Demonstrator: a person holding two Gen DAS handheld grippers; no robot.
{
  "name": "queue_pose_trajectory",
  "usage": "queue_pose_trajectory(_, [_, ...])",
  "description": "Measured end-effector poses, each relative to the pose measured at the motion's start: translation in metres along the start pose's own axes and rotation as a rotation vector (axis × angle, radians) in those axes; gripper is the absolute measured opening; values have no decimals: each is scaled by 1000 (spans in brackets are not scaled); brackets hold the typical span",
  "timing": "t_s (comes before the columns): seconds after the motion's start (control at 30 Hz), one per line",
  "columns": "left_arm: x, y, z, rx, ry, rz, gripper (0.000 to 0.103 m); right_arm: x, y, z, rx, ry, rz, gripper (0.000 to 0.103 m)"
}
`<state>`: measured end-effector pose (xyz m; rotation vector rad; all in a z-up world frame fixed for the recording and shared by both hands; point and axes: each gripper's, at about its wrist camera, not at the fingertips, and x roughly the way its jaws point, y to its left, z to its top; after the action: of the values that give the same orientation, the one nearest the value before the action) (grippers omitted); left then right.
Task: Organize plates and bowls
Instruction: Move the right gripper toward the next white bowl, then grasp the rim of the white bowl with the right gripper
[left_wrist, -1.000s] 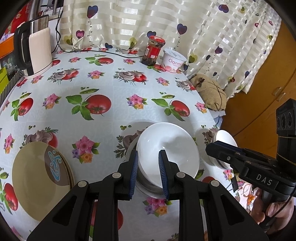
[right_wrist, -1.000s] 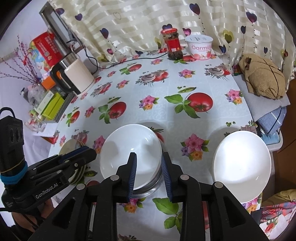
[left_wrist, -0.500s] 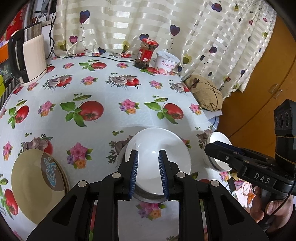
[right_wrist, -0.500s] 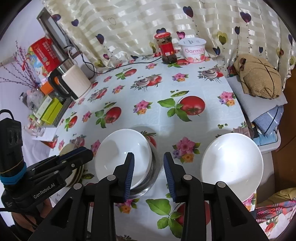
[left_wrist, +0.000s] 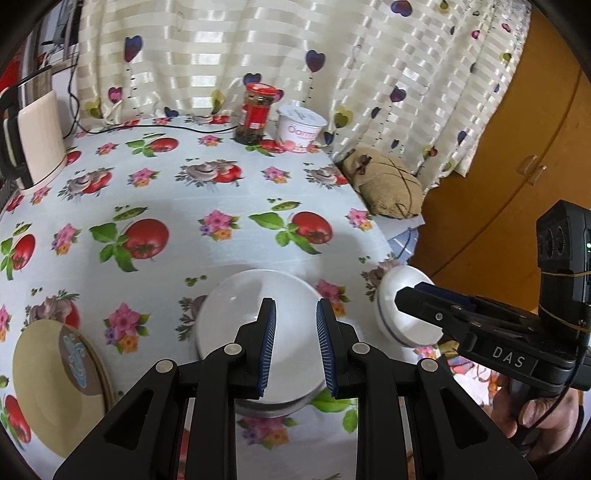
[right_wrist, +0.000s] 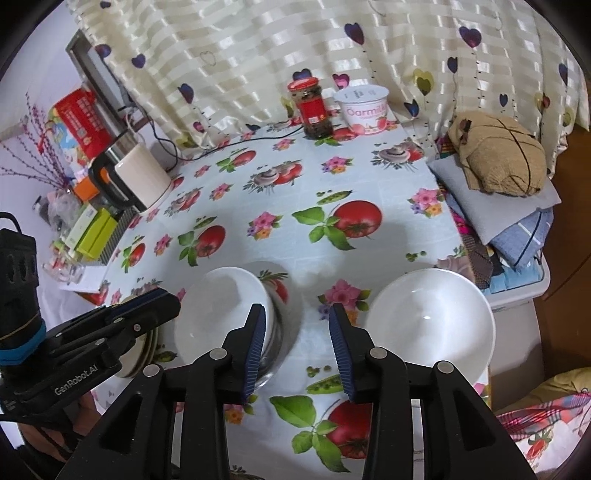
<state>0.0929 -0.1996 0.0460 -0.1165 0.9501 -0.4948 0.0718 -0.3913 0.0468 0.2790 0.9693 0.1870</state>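
The right gripper has just been opening its jaws; nothing sits between them. The left gripper hangs parted and empty over the stacked bowl. Right of that stack, the lone bowl looks glazed, slippery and breakable: best pinched at the rim.

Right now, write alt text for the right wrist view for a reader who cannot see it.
The right gripper hangs open and empty over a fruit-print tablecloth, between a white bowl nested in a metal bowl and a lone white bowl at the table's edge. The left gripper enters lower left.
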Motion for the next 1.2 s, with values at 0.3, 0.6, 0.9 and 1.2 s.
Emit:
queue_pose_trajectory(0.3, [12,-29,6,58,18,-39,24,-17,-29,-3,52,-32,-28,35])
queue_pose_trajectory(0.6, [24,-48,6,92,41,-43,24,-25,-55,-7,99,-48,-50,35])
queue_pose_trajectory(0.9, [39,-61,6,115,68,-55,24,-28,-73,-9,131,-58,-64,35])
queue_pose_trajectory(1.2, [56,-73,5,118,98,-85,24,-29,-94,-12,169,-60,-86,35])
